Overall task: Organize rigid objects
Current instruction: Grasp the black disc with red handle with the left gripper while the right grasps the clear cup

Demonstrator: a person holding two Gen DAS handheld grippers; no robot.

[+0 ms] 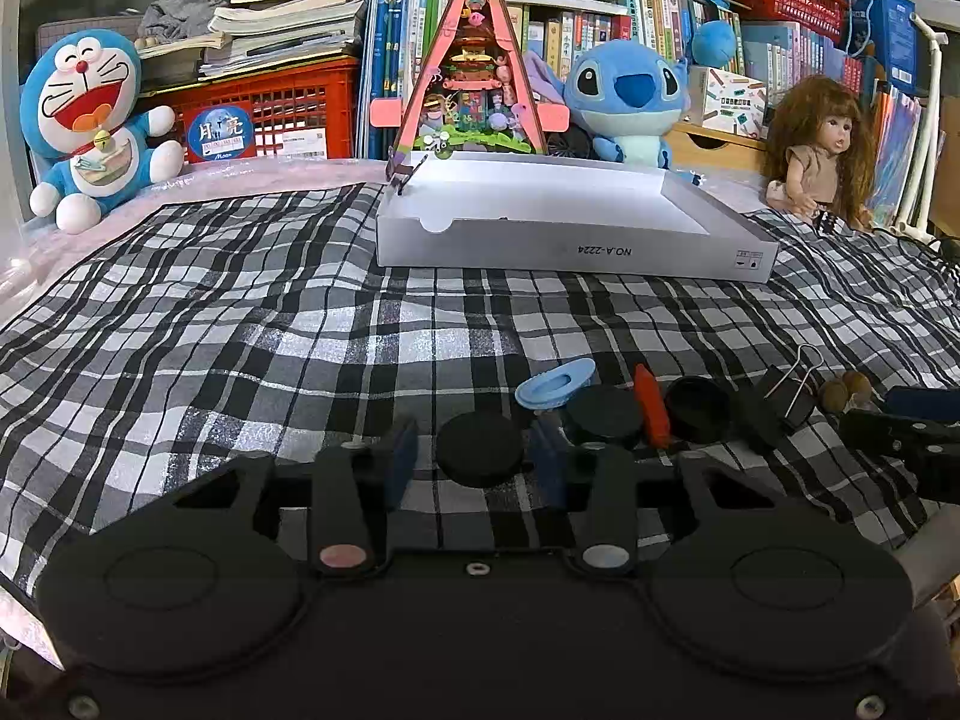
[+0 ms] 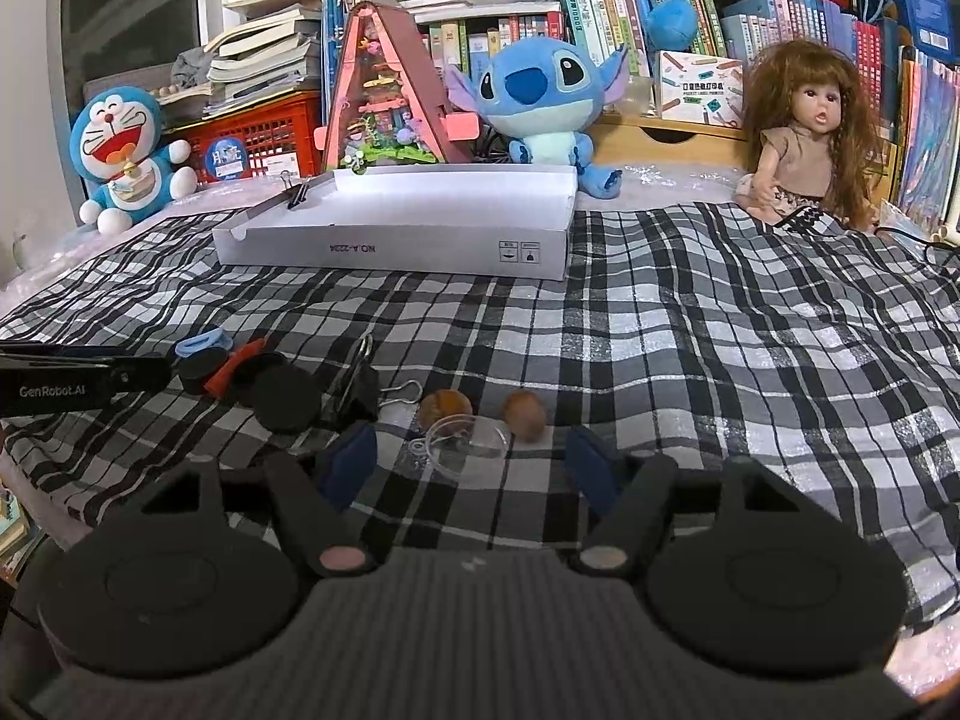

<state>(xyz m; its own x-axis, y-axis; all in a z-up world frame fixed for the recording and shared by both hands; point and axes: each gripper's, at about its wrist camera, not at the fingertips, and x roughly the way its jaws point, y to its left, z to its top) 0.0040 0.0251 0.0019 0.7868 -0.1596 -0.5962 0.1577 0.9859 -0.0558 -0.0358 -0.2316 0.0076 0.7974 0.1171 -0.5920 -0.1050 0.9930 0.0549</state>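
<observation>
My left gripper [image 1: 477, 462] is low over the plaid cloth, open, with a black round disc [image 1: 480, 450] between its blue pads and a thin gap still showing on the left. Just beyond lie a blue oval cap [image 1: 555, 384], a second black disc [image 1: 605, 414], a red piece [image 1: 651, 414], a black cap [image 1: 699, 417] and a black binder clip [image 1: 786, 396]. My right gripper [image 2: 471, 468] stands open around a clear plastic suction cup [image 2: 465, 441]. Two brown nuts [image 2: 445, 407] sit just past the suction cup.
A shallow white box [image 1: 576, 252] lies at the back of the cloth, with a binder clip [image 2: 298, 192] at its left corner. Behind it stand a pink triangular model [image 1: 474, 72], plush toys, a doll [image 2: 804, 138], red crates and books.
</observation>
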